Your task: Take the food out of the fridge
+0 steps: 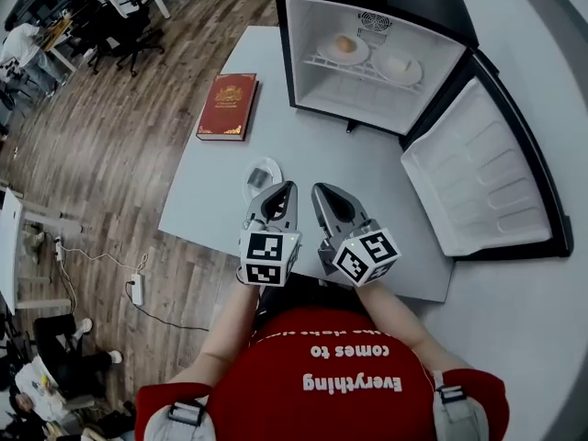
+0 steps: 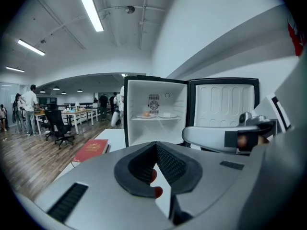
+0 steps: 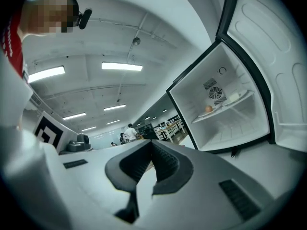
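Head view: the left gripper [image 1: 286, 187] and right gripper [image 1: 321, 189] hang side by side over the grey table [image 1: 211, 191], tips toward the open fridge [image 1: 303, 58]. The food [image 1: 344, 43] sits on a plate [image 1: 323, 55] on the wire shelf. A red book [image 1: 227, 107] lies off to the left.

Left gripper view: jaws closed together, holding nothing, the fridge straight ahead.

Right gripper view: jaws likewise pressed shut and empty, the food [image 3: 209, 109] well apart on its shelf.
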